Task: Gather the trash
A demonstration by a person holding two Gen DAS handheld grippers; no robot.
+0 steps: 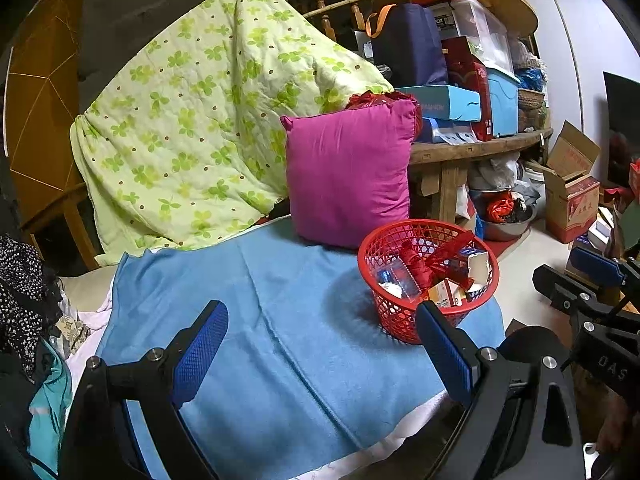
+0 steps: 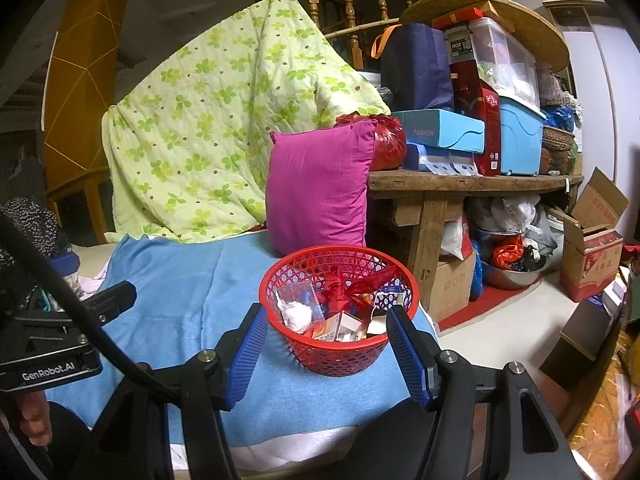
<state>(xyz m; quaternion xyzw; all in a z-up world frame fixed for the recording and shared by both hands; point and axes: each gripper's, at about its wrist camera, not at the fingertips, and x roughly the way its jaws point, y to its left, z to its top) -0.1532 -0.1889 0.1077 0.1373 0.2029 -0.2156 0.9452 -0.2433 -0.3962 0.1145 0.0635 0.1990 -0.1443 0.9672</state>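
Note:
A red mesh basket [image 1: 428, 276] [image 2: 340, 320] stands on a blue blanket [image 1: 280, 340] [image 2: 180, 288] near its right edge. It holds trash: a white crumpled wad [image 2: 298, 312], small cartons [image 2: 344, 326], a clear wrapper and a red ribbon [image 2: 340, 292]. My left gripper [image 1: 320, 312] is open wide over the bare blanket, left of the basket, with nothing between its fingers. My right gripper [image 2: 327, 312] is open too and faces the basket from the front, short of it, its pads [image 2: 248, 352] touching nothing. It also shows in the left wrist view as the right gripper [image 1: 576, 276], off to the basket's right.
A magenta pillow [image 1: 348, 172] [image 2: 320, 188] stands just behind the basket, against a green clover quilt [image 1: 192, 120]. A wooden table [image 2: 460, 184] piled with boxes is at the right, with bags, a metal bowl [image 2: 512, 276] and cartons [image 2: 592, 252] beneath. Clothes [image 1: 28, 288] lie at the left.

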